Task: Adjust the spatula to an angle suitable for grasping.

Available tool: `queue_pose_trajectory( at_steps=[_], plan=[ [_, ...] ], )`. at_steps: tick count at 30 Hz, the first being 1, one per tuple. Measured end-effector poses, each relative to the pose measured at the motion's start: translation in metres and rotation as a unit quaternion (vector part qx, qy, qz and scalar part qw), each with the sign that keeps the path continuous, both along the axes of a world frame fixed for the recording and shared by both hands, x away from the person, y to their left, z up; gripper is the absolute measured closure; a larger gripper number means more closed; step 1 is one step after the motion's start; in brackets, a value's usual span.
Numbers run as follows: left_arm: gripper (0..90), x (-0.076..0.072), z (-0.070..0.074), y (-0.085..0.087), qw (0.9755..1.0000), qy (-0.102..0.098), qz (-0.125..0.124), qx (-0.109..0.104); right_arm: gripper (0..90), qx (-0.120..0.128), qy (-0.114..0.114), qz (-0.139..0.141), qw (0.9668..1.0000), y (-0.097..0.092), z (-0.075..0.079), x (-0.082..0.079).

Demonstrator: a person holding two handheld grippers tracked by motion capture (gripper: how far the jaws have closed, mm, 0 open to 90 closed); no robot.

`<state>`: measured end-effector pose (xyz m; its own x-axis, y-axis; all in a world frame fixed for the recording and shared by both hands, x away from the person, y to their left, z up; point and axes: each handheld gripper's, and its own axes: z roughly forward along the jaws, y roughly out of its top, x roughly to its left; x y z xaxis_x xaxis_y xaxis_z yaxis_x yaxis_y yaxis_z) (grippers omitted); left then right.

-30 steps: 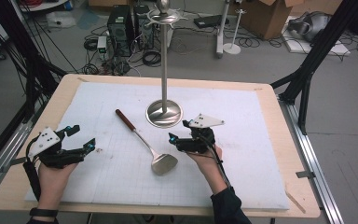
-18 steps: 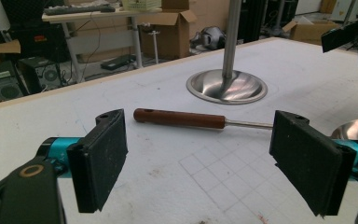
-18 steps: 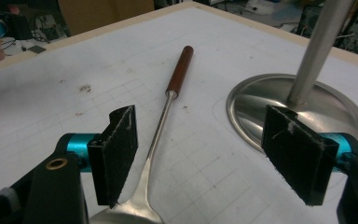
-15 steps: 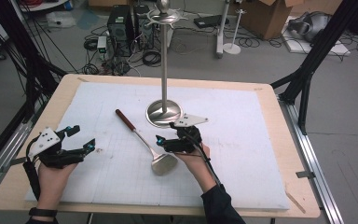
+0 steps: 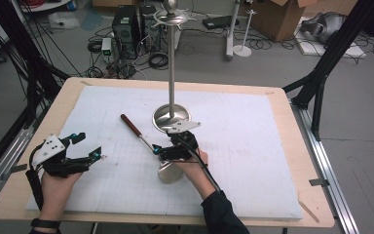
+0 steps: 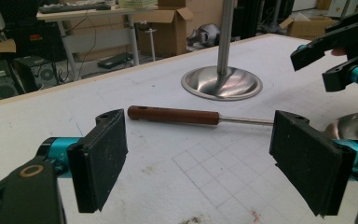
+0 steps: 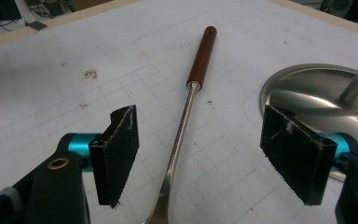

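Under the right gripper [image 5: 161, 151], the ladle [image 5: 146, 140] bowl half hidden.

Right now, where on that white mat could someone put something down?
The right side of the white gridded mat, beyond the right gripper, is bare. It is crowded mid-mat around the wooden-handled steel ladle and tall steel stand's round base.

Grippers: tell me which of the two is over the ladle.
The right gripper: its open fingers straddle the ladle shaft beside the stand base. The left gripper sits apart, also open.
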<state>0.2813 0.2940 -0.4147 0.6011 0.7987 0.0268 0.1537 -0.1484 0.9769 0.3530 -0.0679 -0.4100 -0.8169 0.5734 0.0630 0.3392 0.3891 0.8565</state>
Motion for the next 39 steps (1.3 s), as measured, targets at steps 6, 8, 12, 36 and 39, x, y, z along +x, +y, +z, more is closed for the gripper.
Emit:
queue_pose_trajectory(
  at_steps=[6, 8, 12, 36, 39],
  plan=[
    [19.5, 0.001, -0.001, 0.0, 1.0, 0.002, -0.001, -0.001, 28.0, -0.035, 0.016, 0.005, 0.9992, 0.017, -0.007, 0.005],
    [19.5, 0.001, -0.001, -0.001, 1.0, 0.003, -0.003, 0.0, 29.5, -0.047, 0.017, 0.008, 0.9987, 0.024, -0.008, 0.006],
    [19.4, 0.0, 0.0, -0.001, 1.0, 0.002, -0.003, 0.0, 29.7, -0.065, 0.024, 0.01, 0.9976, 0.031, -0.009, 0.007],
    [19.5, 0.001, -0.002, -0.003, 0.9999, 0.007, -0.007, 0.003, 57.7, -0.154, 0.046, 0.015, 0.9869, 0.047, -0.02, 0.013],
    [19.5, 0.001, -0.002, -0.003, 0.9999, 0.007, -0.007, 0.003, 58.7, -0.158, 0.055, 0.014, 0.9858, 0.048, -0.021, 0.013]
  ],
)
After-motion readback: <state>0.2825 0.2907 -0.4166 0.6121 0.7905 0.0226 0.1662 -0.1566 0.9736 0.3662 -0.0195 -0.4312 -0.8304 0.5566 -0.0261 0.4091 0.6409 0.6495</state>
